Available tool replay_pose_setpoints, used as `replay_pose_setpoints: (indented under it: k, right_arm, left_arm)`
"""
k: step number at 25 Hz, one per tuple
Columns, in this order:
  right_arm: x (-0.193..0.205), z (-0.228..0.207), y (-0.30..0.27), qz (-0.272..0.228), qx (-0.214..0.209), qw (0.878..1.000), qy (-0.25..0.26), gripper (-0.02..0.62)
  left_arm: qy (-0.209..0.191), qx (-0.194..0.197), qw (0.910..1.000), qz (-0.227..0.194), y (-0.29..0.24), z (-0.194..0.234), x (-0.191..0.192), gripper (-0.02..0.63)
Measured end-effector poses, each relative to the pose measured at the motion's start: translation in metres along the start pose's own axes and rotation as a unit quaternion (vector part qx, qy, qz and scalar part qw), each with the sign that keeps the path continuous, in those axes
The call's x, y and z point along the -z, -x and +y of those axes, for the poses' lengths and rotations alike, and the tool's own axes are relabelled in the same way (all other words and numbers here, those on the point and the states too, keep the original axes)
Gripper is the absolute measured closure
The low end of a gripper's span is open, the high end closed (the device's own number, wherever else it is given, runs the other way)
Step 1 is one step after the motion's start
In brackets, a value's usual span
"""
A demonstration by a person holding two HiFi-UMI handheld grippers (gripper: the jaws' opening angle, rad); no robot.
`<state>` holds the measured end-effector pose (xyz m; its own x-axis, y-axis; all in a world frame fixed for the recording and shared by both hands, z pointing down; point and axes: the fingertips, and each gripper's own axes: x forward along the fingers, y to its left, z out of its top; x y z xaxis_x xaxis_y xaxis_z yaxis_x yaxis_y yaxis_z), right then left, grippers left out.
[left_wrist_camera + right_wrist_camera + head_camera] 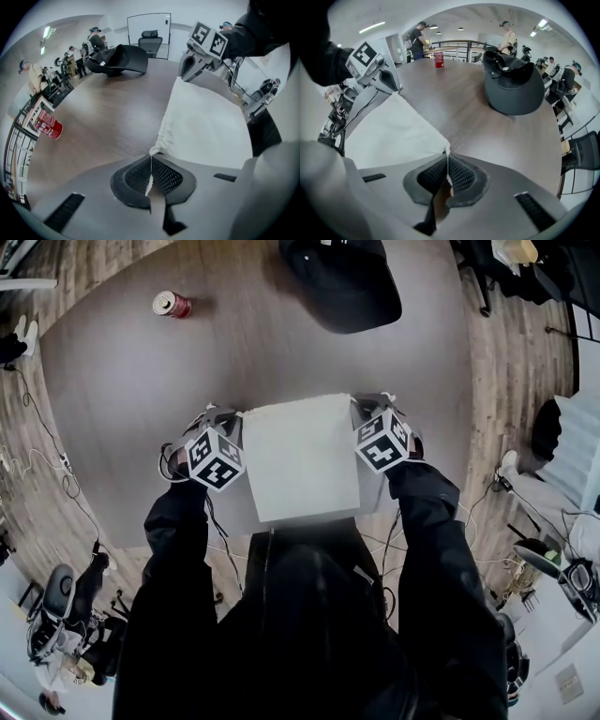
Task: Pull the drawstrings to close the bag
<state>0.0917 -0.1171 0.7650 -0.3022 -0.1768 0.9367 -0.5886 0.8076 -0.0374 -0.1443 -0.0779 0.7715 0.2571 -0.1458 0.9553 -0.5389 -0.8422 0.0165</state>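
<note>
Dark sleeves (178, 549) fill the lower half of the head view, one reaching up to each side of the task item.

Item: the bag (302, 460) is off-white cloth with no print visible. It lies flat at the centre of the head view, at the near edge of the brown wood-grain counter (122, 381). It shows there as a rough square with a straight far edge.

Left side: in the left gripper view the bag's corner is puckered into small folds. From these the left drawstring (151, 164), a thin white cord, runs straight down into the left claw (151, 176). The meshed pads (136, 177) are pressed together on that cord with no gap showing. Nothing else is between them.

Right side: in the right gripper view the bag's corner is smooth and comes to a point at the mouth of the right claw (447, 176). The right drawstring (447, 164) shows as a thin white line nipped between its closed pads (461, 176). This claw likewise holds the cord alone.

Position: in the head view the marker cubes (215, 458) sit just beside the bag's left and right edges. Each claw meets an upper corner of the bag.

Other items: a red can (172, 304) lies on its side at the upper left of the head view, well apart from the bag. A dark domed object (342, 282) rests on the counter at the top centre. People (75, 56) stand in the background beyond the counter.
</note>
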Motion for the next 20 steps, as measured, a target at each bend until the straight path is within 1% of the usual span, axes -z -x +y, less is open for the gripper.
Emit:
replay_pose_setpoints:
  k: [3,5,6,8,10,12,14,16,20]
  right_arm:
    - [-0.008,-0.007,0.016,-0.033,0.022,0.998,-0.046,0.571]
    - [-0.019,-0.01,0.034,-0.063,0.038,0.995,-0.065,0.571]
    - [-0.024,-0.01,0.044,-0.078,0.045,0.993,-0.072,0.571]
    - [-0.036,-0.008,0.066,-0.105,0.06,0.989,-0.085,0.571]
    - [-0.048,-0.007,0.09,-0.132,0.079,0.983,-0.1,0.571]
    - [-0.058,-0.008,0.115,-0.158,0.097,0.976,-0.116,0.571]
    - [-0.068,-0.008,0.139,-0.183,0.114,0.968,-0.126,0.571]
    - [-0.077,-0.008,0.163,-0.206,0.128,0.961,-0.13,0.571]
    - [-0.091,-0.014,0.211,-0.251,0.159,0.944,-0.14,0.571]
  left_arm:
    - [0.05,-0.01,0.9983,-0.028,0.009,0.004,-0.006,0.572]
    - [0.095,-0.029,0.9939,-0.046,0.023,0.01,-0.007,0.572]
    - [0.123,-0.039,0.99,-0.057,0.032,0.012,-0.008,0.572]
    - [0.18,-0.055,0.9785,-0.085,0.055,0.015,-0.012,0.572]
    - [0.231,-0.071,0.9631,-0.119,0.08,0.019,-0.021,0.572]
    - [0.27,-0.083,0.9471,-0.153,0.106,0.021,-0.032,0.572]
    - [0.294,-0.094,0.9336,-0.181,0.13,0.023,-0.039,0.572]
    - [0.31,-0.106,0.9221,-0.206,0.153,0.026,-0.047,0.572]
    - [0.318,-0.126,0.9066,-0.247,0.195,0.03,-0.072,0.572]
